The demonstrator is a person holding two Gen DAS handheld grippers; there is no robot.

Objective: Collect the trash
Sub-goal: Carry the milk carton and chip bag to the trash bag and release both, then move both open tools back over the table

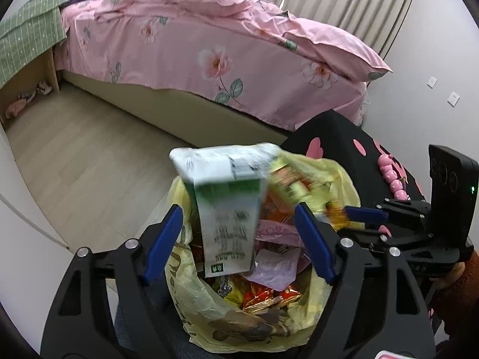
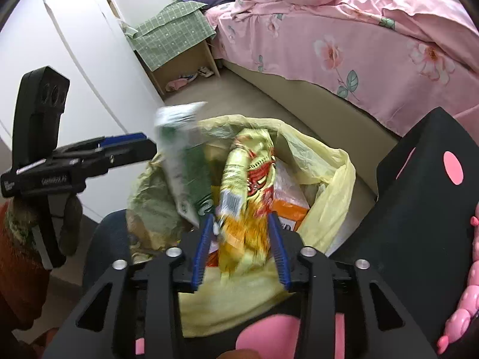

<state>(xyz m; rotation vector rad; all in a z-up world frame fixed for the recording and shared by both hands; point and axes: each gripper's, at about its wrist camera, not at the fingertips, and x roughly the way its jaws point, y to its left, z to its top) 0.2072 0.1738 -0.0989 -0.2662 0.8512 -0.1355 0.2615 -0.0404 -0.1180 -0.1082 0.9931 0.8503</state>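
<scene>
A yellow plastic trash bag point(image 1: 311, 308) full of wrappers stands open below both grippers; it also shows in the right wrist view point(image 2: 332, 179). A green and white carton point(image 1: 224, 209), blurred, is between the wide-apart blue fingers of my left gripper point(image 1: 238, 224), touching neither; it also shows in the right wrist view point(image 2: 182, 161). My right gripper point(image 2: 242, 230) has its fingers apart around a blurred yellow snack wrapper point(image 2: 248, 191) over the bag. The right gripper also shows in the left wrist view point(image 1: 365, 214), the left gripper in the right wrist view point(image 2: 128, 143).
A bed with a pink floral quilt point(image 1: 185, 48) stands beyond the bag. A black cloth with pink spots point(image 2: 425, 209) lies to the right. A bedside shelf under a green checked cloth point(image 2: 170, 36) stands at the far left, by white cupboard doors point(image 2: 74, 45). The floor is wood point(image 1: 89, 149).
</scene>
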